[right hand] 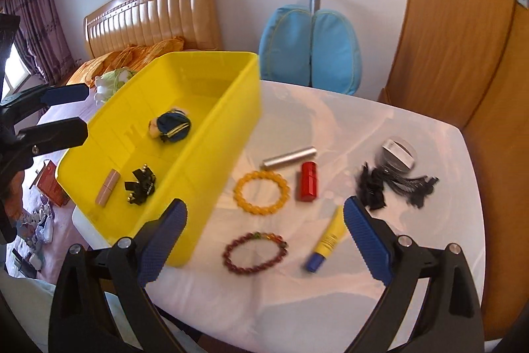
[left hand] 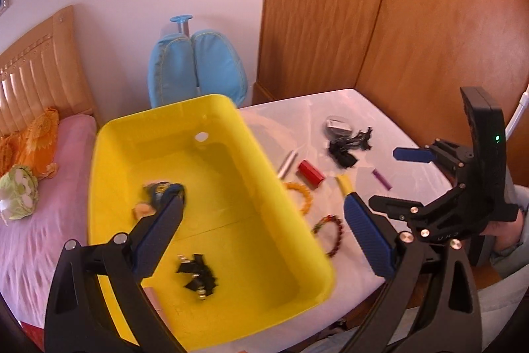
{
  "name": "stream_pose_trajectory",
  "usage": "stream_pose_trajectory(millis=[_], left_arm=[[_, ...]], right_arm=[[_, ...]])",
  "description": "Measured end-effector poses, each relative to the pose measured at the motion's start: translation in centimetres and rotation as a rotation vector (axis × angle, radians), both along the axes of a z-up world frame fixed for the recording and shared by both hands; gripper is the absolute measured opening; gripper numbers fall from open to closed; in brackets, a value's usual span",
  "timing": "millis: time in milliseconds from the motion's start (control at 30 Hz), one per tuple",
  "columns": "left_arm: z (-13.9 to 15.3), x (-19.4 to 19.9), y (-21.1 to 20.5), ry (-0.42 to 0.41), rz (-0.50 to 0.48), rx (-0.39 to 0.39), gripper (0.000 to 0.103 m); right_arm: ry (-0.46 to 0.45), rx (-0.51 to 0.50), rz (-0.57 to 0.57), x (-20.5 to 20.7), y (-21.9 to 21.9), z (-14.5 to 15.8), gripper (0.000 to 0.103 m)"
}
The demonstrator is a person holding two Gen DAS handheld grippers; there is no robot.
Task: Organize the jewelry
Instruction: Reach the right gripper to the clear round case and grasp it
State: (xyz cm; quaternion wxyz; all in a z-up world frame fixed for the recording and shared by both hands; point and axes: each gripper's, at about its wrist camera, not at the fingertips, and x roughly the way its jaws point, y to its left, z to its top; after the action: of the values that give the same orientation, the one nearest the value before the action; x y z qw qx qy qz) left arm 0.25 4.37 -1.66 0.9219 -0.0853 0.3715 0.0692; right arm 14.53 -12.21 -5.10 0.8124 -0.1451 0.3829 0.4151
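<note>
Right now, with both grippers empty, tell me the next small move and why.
Probably lower the open right gripper onto the dark red bracelet. It lies on the white table between the fingers, closest of the loose pieces, while the yellow bin beside it already holds a few items.

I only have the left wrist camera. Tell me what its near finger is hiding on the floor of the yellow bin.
Observer: A beige tube lies there, right beside the black clips.
Operator: Name the yellow thing half hidden on the table.
Observer: It is a yellow tube with a blue cap, lying outside the yellow bin.
Operator: Check the yellow bracelet; the bin wall cuts it off for me.
Observer: The yellow bracelet is a whole closed ring, lying flat on the table just clear of the bin wall.
</note>
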Motion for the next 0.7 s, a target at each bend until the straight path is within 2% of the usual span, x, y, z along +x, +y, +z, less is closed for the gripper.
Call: stream_pose_trajectory(millis=[133, 233, 333, 500, 700], left_arm=[[0.1, 3.3, -5.1, 0.002, -0.022, 0.009, 0.095], [0.0, 4.9, -8.3, -0.004, -0.028, -0.006, 0.095], [-0.8, 6.3, -10.5, 0.026, -0.054, -0.033, 0.095], [-2.4, 10.5, -11.8, 0.105, -0.083, -0.019, 0.095], [-4.9, 17.0, -10.3, 0.174, -0.080, -0.010, 0.095]], right_arm=[[0.019, 0.022, -0.062, 2.4, -6.6, -0.6, 0.097], [0.029, 0.009, -0.073, 3.9, -10.0, -1.0, 0.097], [0.042, 0.008, -0.070, 5.3, -12.2, -1.5, 0.097], [0.080, -0.004, -0.100, 8.3, -12.8, -3.2, 0.097], [0.113, -0.056, -0.147, 13.8, -10.8, -5.9, 0.097]])
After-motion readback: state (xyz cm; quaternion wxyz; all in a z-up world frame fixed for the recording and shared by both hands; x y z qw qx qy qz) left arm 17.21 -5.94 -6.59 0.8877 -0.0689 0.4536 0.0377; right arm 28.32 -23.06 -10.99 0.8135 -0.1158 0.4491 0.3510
